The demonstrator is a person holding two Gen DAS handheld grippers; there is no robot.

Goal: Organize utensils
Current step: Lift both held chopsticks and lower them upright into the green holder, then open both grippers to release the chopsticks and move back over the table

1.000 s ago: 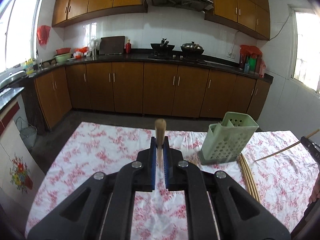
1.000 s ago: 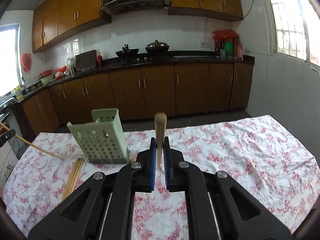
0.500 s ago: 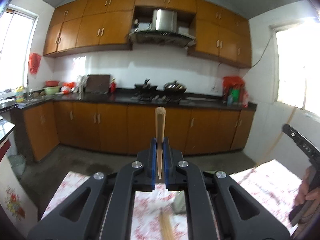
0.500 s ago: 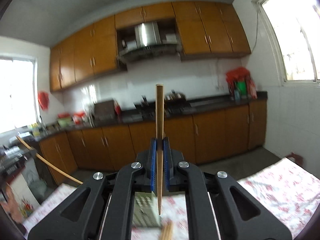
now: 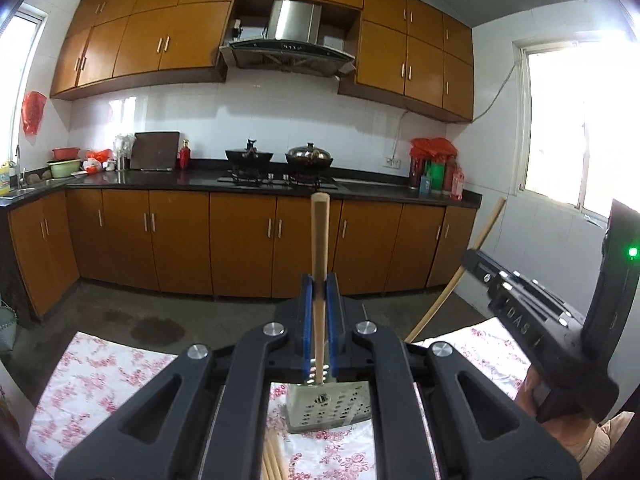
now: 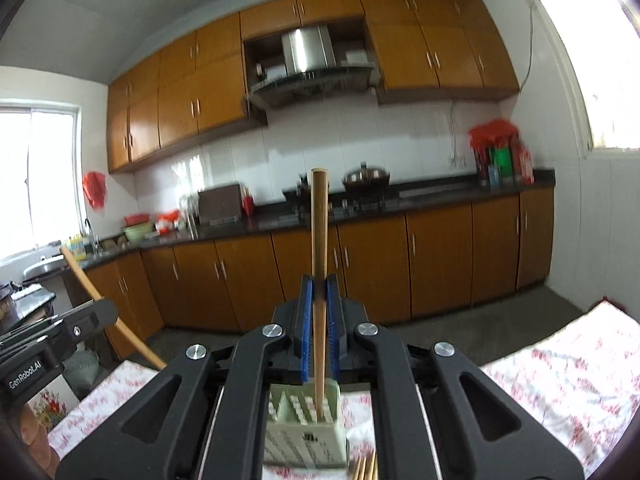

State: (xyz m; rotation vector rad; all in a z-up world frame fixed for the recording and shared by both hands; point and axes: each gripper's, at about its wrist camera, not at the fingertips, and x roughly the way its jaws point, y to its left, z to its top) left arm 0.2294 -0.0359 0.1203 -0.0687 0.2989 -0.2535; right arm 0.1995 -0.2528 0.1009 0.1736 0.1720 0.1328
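Each gripper, left gripper (image 5: 318,292) and right gripper (image 6: 319,292), stays clamped on one long wooden chopstick (image 5: 320,240) (image 6: 319,232). Both have risen and tipped up: the pale green perforated plastic utensil holder (image 6: 304,436), formerly ahead, now sits below the fingertips on the floral-clothed counter (image 6: 560,368), so dropping in looks imminent.

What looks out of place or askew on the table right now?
Nothing is spilled or broken. Loose chopsticks lie on the floral tablecloth beside the green utensil holder rather than in it. Each gripper, left and right, clamps one chopstick upright.
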